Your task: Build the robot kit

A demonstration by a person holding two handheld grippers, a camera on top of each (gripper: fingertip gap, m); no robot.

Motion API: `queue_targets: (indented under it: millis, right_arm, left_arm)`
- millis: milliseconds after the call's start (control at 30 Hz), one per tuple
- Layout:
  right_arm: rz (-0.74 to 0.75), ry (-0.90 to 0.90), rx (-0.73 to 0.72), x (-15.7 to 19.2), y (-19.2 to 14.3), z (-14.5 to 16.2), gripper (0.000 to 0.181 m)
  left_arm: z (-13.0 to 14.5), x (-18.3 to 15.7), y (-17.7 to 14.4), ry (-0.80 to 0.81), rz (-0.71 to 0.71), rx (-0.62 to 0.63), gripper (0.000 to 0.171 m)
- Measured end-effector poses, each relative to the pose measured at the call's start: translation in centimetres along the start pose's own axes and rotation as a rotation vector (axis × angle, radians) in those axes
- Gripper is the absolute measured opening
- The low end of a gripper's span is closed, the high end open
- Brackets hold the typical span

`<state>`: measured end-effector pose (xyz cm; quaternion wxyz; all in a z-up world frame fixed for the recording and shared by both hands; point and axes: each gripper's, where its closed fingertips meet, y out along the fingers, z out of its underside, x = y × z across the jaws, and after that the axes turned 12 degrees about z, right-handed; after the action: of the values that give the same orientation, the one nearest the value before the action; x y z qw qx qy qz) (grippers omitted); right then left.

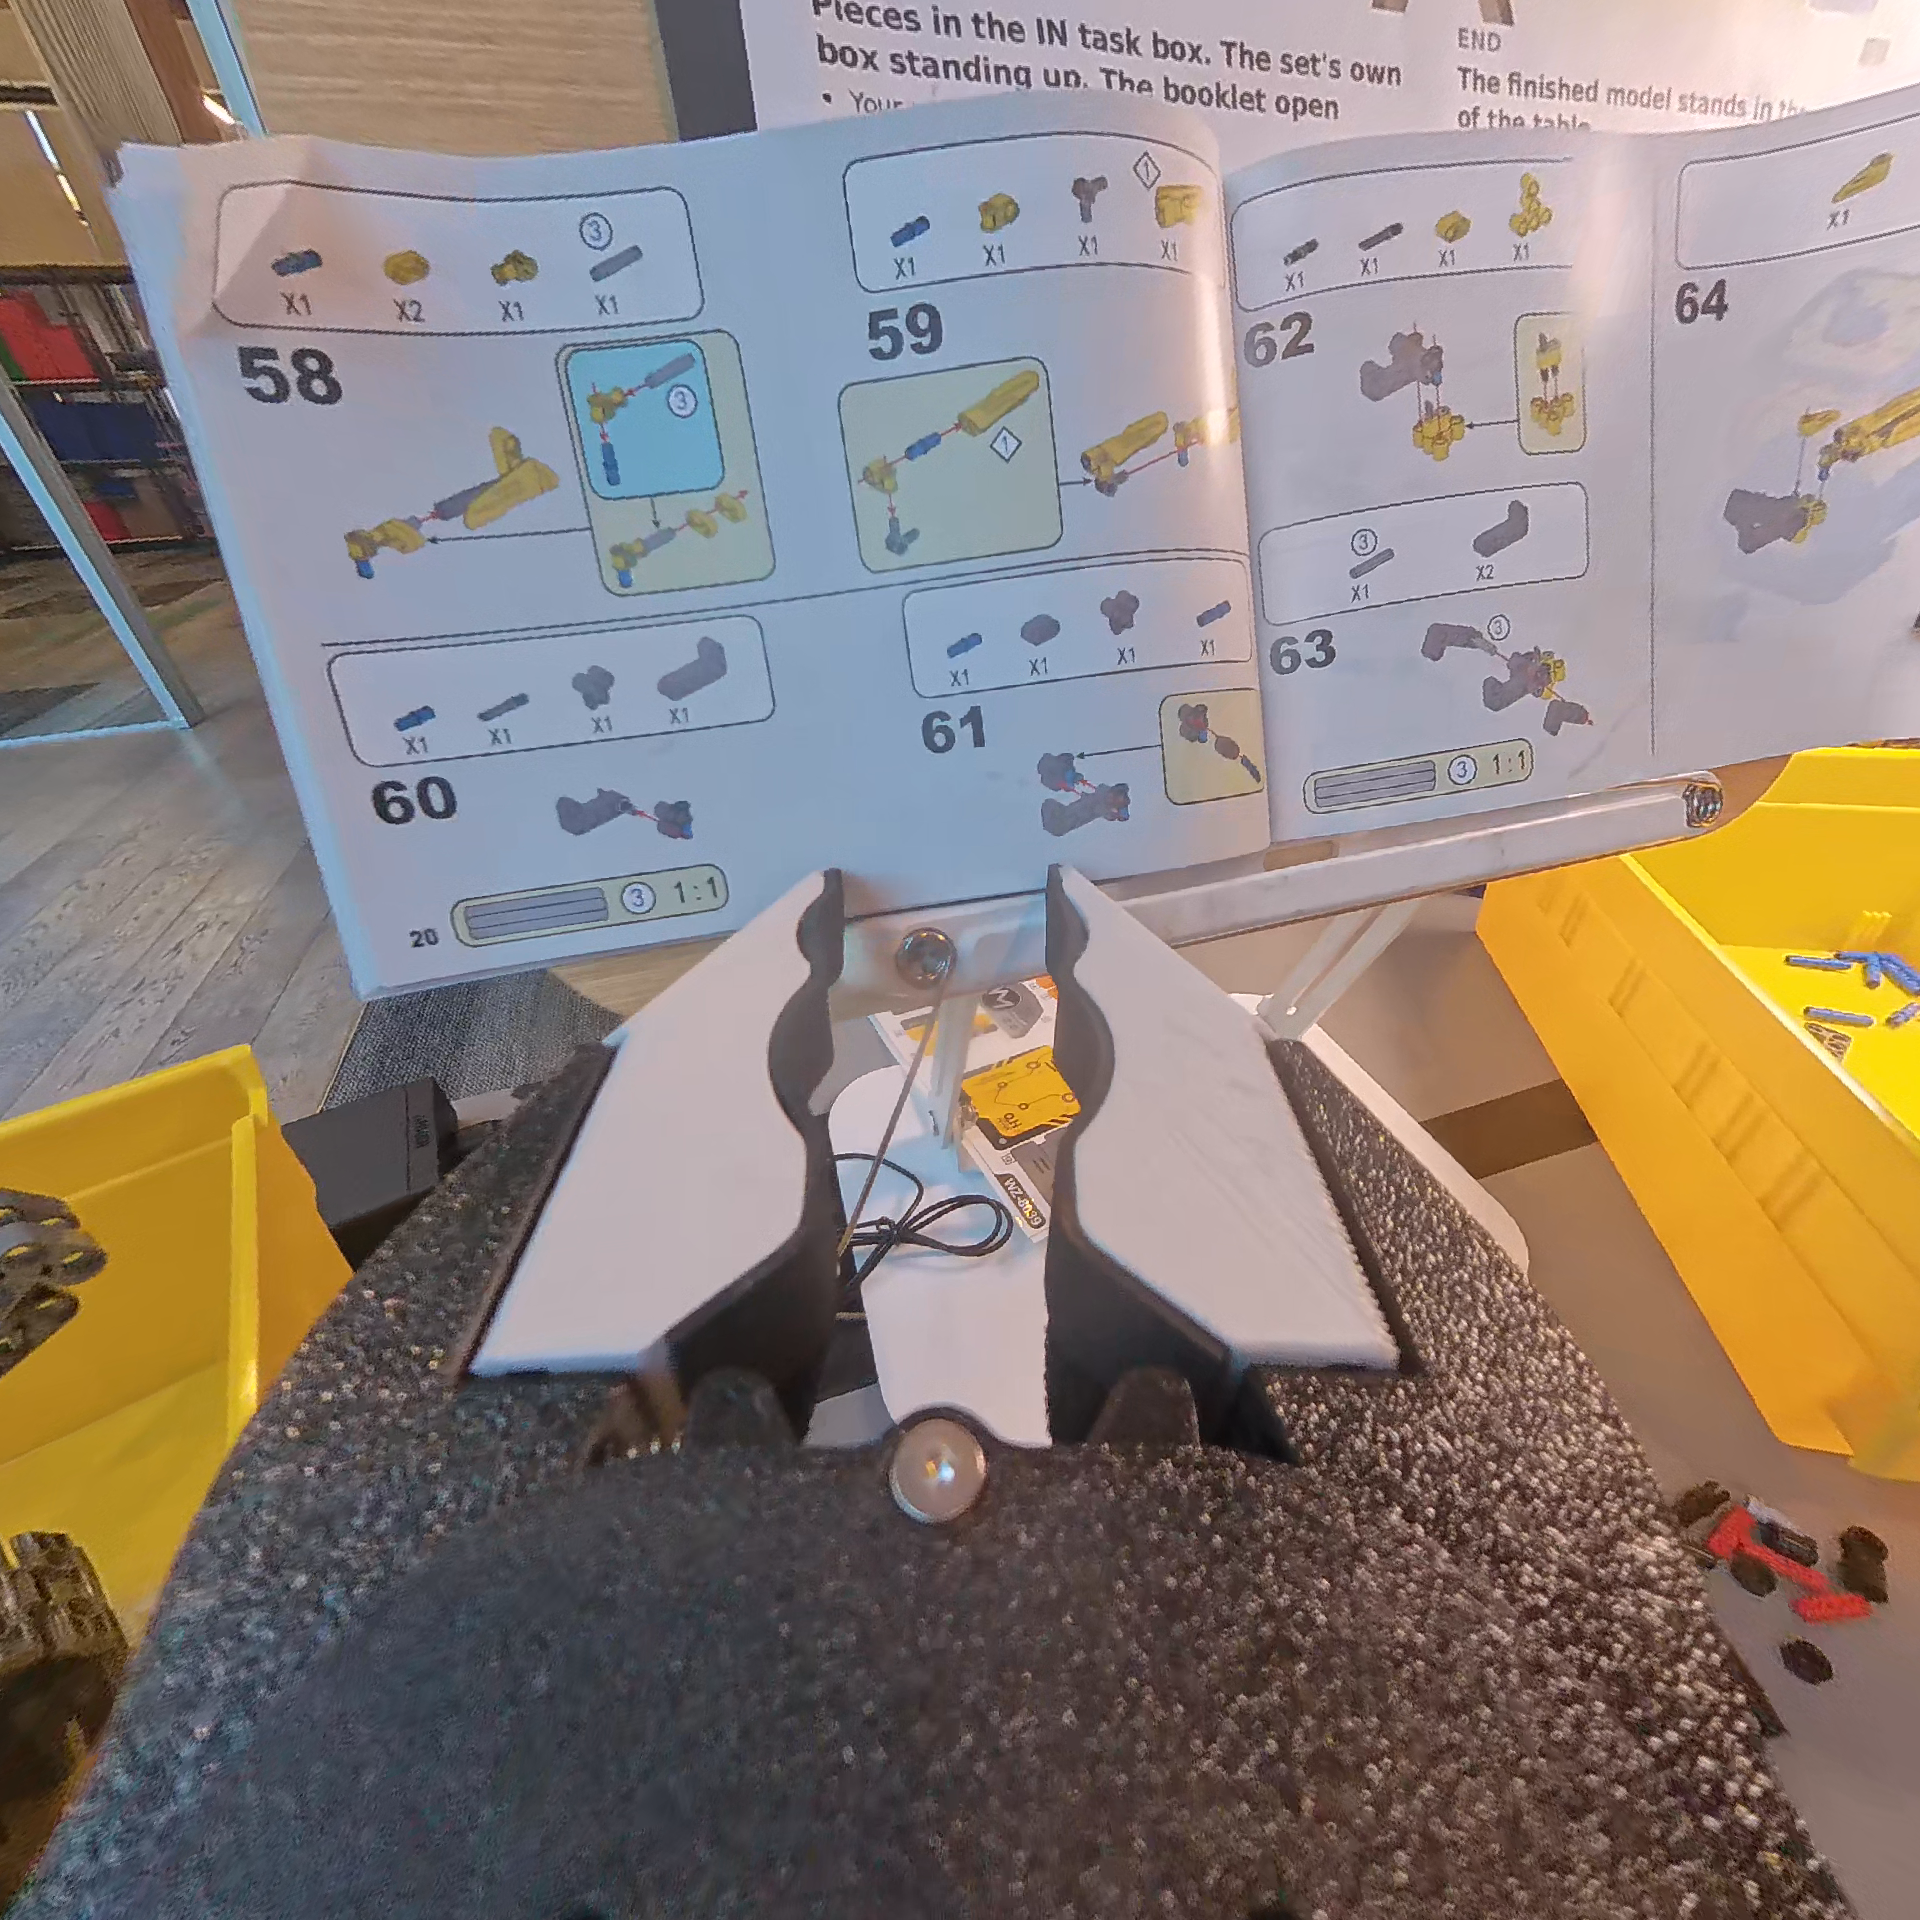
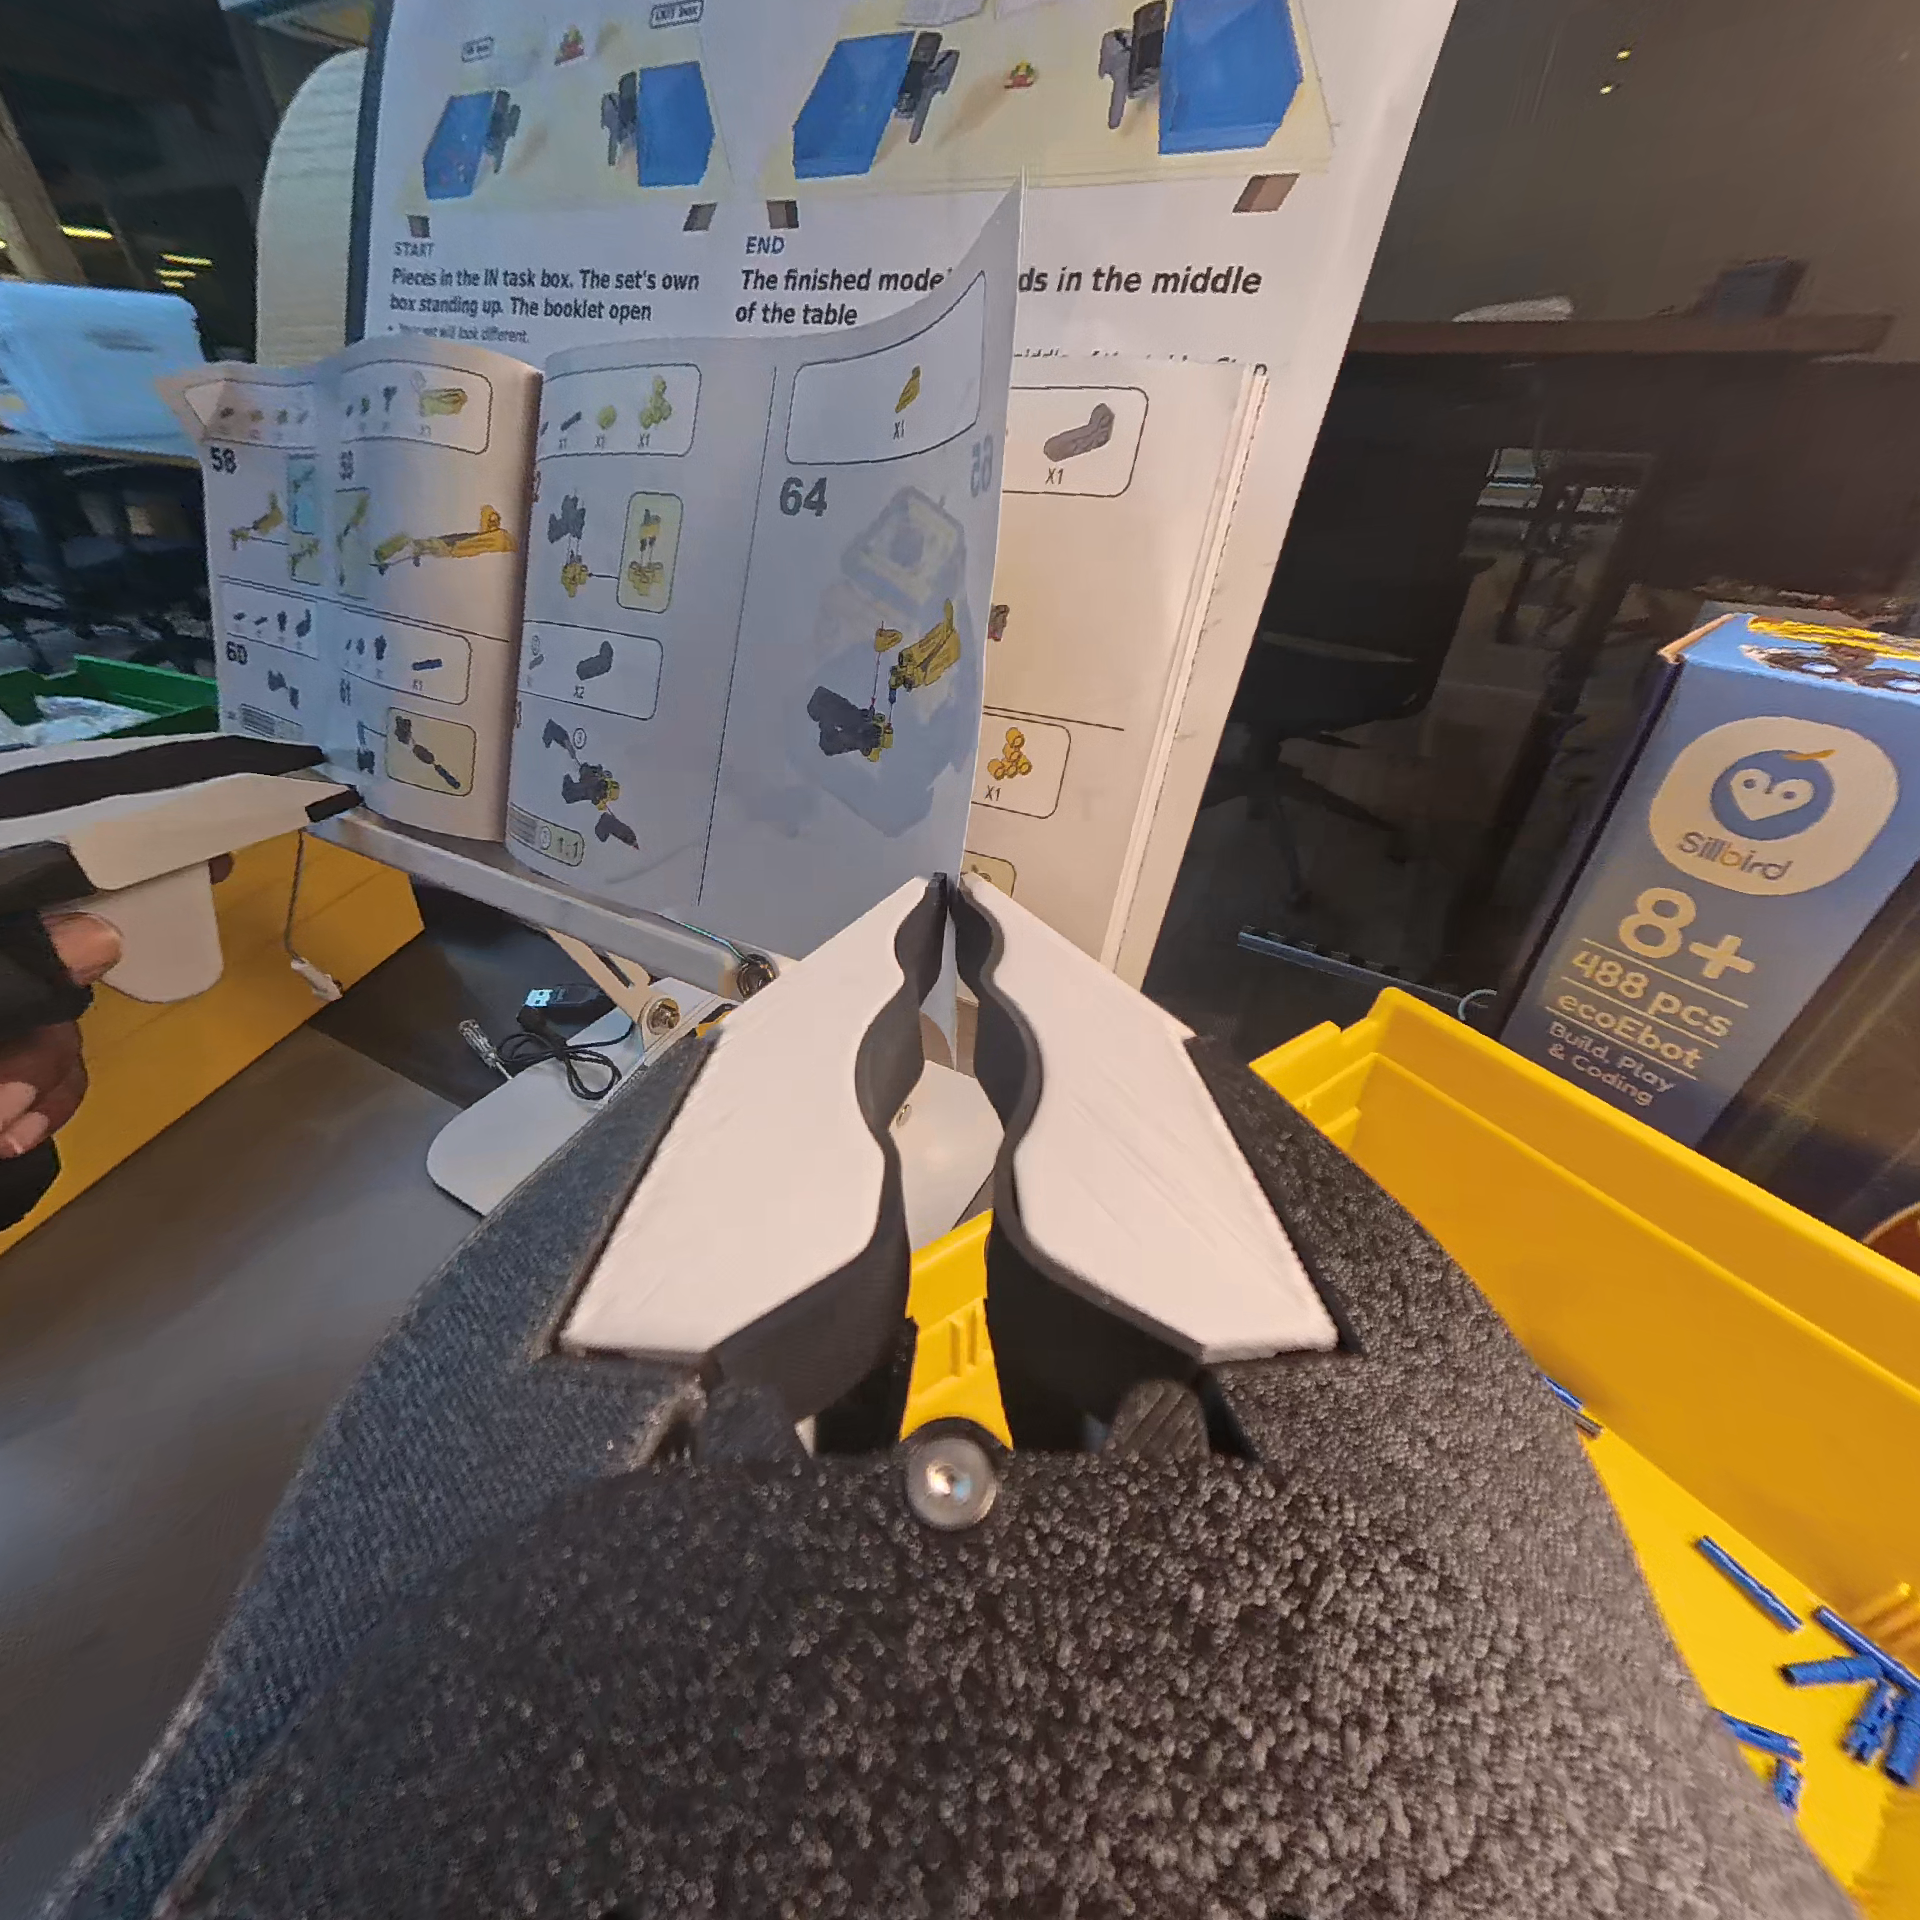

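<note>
A: Tools first, right tool [image 2: 948, 891]: tips pinched together on the lower edge of a loose page [image 2: 883, 582] of the booklet, frame centre. Page stands up, curling off the spread.

B: Left tool [image 1: 940, 888]?

A: Jaws apart, nothing between them, tips just in front of the stand's metal ledge [image 1: 1351, 862], bottom of the left-hand page. Also shows at the left edge of the right wrist view, a gloved hand [image 2: 42, 997] on it.

B: Big stuff around?

A: White instruction poster [image 2: 1091, 260] across the top, behind everything. Open booklet [image 1: 675, 540] propped on a metal stand [image 2: 582, 904], filling the upper half of the left wrist view. Yellow bin [image 2: 1507, 1195] lower right with blue pins [image 2: 1860, 1683] in it. Another yellow bin [image 1: 156, 1247] at the left edge of the left wrist view. Blue product box [image 2: 1704, 883] upright, right edge.

B: Small bits?

A: Black cable [image 1: 935, 1226] coiled on the stand's base. Red and black pieces [image 1: 1787, 1558] loose on the table [image 2: 208, 1299], lower right of the left wrist view.
</note>
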<state>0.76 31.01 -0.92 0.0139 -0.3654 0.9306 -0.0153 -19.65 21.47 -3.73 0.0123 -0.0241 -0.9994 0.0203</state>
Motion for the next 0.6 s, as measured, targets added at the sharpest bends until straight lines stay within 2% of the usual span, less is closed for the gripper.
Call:
queue_targets:
  millis: [600]
  right_arm:
    - [0.008, 0.014, -0.034, -0.23, 0.10, -0.31, 0.000]
  left_arm:
    - [0.12, 0.21, -0.22, -0.015, 0.002, -0.005, 0.040]
